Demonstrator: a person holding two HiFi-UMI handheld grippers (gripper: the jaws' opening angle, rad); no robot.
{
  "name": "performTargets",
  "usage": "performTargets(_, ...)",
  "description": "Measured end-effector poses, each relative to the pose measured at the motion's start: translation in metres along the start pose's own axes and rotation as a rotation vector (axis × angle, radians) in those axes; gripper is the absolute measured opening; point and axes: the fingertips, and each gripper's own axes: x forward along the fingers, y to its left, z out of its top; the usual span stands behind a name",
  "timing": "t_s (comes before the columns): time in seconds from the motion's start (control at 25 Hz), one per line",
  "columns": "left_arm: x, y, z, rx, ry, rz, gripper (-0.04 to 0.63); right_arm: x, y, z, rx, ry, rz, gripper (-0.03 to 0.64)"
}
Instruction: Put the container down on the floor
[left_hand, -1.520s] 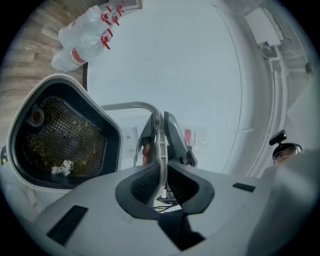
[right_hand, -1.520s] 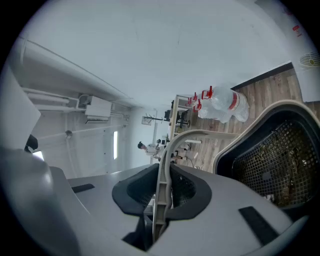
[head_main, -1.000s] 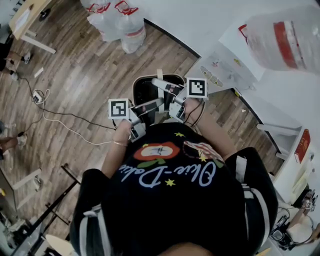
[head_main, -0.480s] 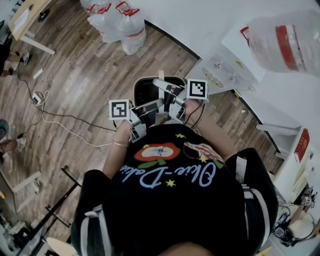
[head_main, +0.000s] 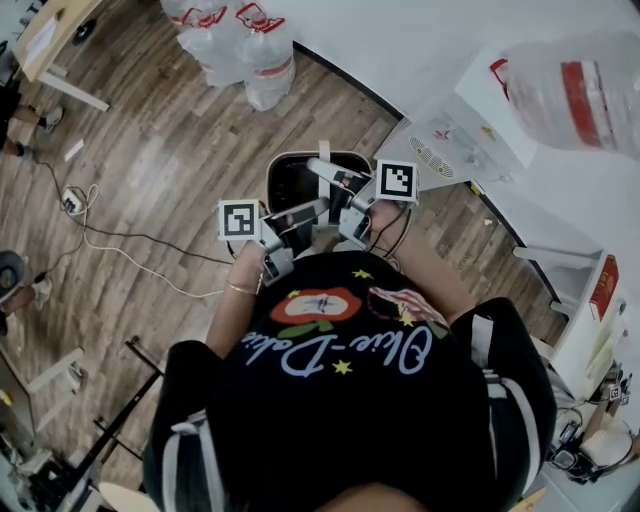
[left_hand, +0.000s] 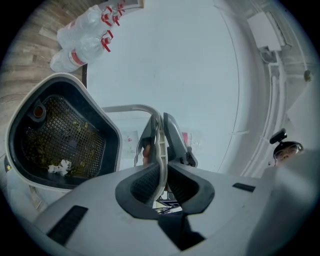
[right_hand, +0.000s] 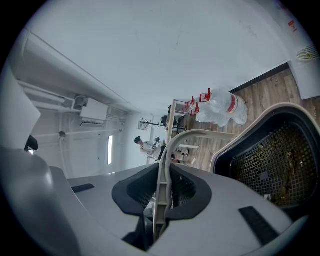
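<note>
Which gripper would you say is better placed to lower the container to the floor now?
Right, only slightly. Both the left gripper and right gripper have fingers clamped on the handle, but in the head view the right one reaches further over the container. Lowering with both looks safest.

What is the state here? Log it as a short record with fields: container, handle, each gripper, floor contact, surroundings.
container: white-rimmed container, dark mesh insert holding scraps
handle: arched handle, pinched by both grippers
left gripper: shut on handle
right gripper: shut on handle
floor contact: cannot tell
surroundings: water bottles on wood floor
</note>
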Motion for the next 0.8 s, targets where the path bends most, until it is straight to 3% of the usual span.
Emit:
performTargets(0.2, -0.035, 0.006, 0.021, -0.007, 0.000, -0.007, 0.046, 0.040, 0.001, -0.010, 0.011, 0.003, -0.014, 0.048)
performTargets(0.8, -0.051, 0.000, 0.038, -0.010, -0.002, -0.023, 0.046, 0.063, 0.007, -0.008, 0.011, -0.006, -0.016, 0.048)
